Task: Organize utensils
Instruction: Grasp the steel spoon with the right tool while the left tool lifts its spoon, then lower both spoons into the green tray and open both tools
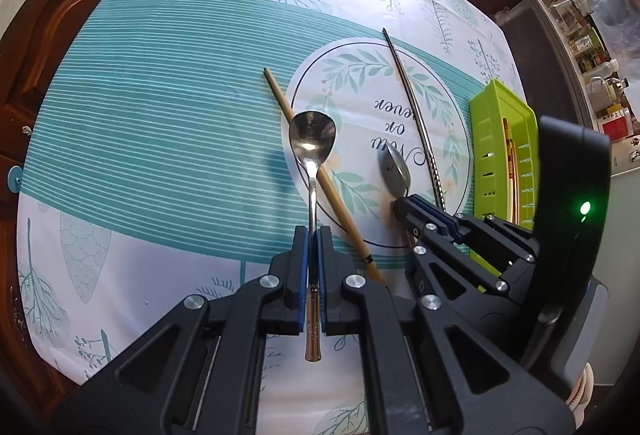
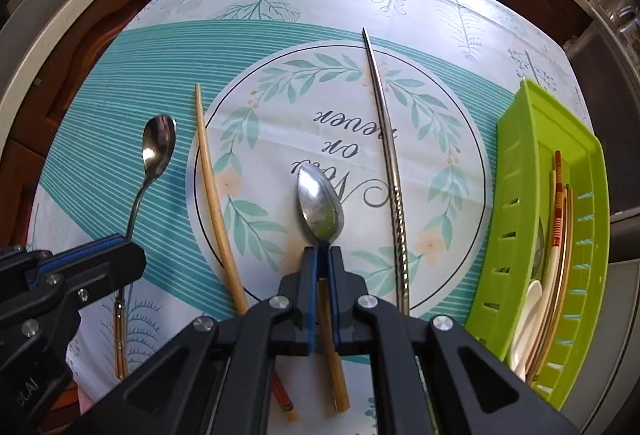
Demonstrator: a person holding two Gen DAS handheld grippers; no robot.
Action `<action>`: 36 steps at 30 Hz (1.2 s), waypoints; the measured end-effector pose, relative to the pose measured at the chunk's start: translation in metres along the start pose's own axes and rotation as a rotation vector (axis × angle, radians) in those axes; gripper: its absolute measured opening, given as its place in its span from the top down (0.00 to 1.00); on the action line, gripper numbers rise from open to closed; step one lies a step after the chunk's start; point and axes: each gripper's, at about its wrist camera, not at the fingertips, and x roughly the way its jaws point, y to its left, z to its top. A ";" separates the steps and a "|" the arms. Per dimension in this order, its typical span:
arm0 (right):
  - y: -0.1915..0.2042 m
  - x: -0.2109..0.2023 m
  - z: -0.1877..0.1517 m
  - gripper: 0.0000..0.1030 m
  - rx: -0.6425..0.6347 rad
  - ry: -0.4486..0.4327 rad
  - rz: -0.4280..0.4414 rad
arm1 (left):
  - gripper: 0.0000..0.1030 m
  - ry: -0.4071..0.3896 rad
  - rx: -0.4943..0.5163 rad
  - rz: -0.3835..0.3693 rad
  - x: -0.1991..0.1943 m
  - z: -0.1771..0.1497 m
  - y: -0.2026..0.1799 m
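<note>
Spoons are gripped thinly, one in each tool: the left tool (image 1: 313, 247) is clamped on a spoon's (image 1: 313, 139) stem above the counter (image 1: 140, 139), the right tool (image 2: 323, 259) on a second spoon's (image 2: 320, 201) neck. Either could be swivelled or dropped short of the green basket (image 2: 516, 171).

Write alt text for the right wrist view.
The right hand-held gripper is shut on a spoon above a leaf-print tablecloth. A bamboo chopstick and a metal chopstick lie flanking it; a green basket holds utensils.
</note>
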 end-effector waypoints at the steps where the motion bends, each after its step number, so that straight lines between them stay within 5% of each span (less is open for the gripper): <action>1: -0.004 -0.001 -0.001 0.96 0.018 0.004 0.028 | 0.98 0.001 0.005 0.001 0.000 -0.002 -0.001; 9: -0.039 -0.019 -0.019 0.98 0.186 0.027 0.300 | 0.98 0.002 0.048 -0.014 -0.008 -0.010 -0.019; 17: -0.087 -0.066 -0.042 0.98 0.296 -0.046 0.441 | 0.98 0.007 0.125 -0.067 -0.024 -0.019 -0.063; 29: -0.174 -0.104 -0.072 0.98 0.469 -0.144 0.368 | 0.98 -0.003 0.301 -0.155 -0.023 -0.030 -0.183; 36: -0.192 -0.078 -0.089 0.98 0.521 -0.098 0.345 | 0.98 0.058 0.305 -0.131 0.016 -0.036 -0.200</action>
